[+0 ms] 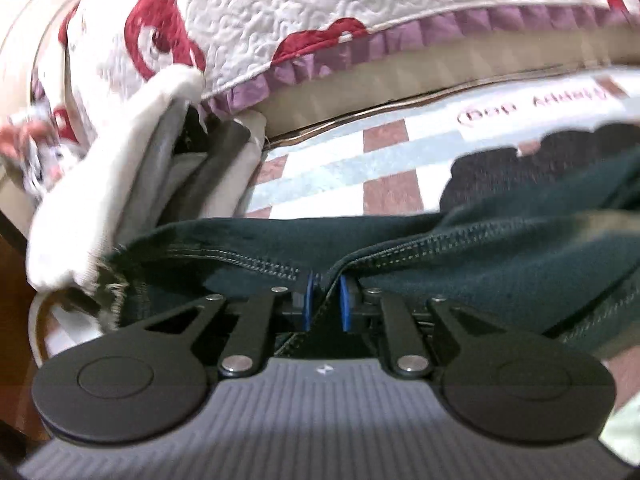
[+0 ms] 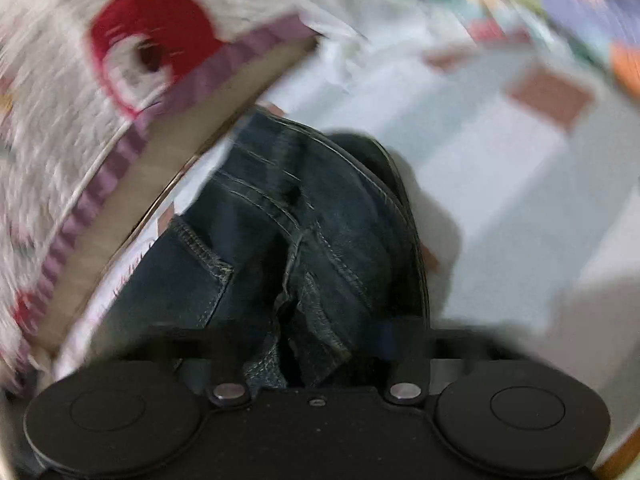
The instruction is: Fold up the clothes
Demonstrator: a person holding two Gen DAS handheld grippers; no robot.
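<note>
Your left gripper (image 1: 327, 300) pinches the jeans (image 1: 460, 264) hem at six o'clock; your right gripper (image 2: 320, 344) pinches bunched denim, blurred.

A home, most likely a bedroom: a quilted white bedspread (image 1: 248, 28) printed with red cartoon bears and edged with a purple frill (image 1: 420, 36) hangs over a bed's side, a checked floor mat (image 1: 360, 160) in white, pale blue and reddish brown lies below it, and dark jeans (image 2: 280, 240) lie loose on that mat
</note>
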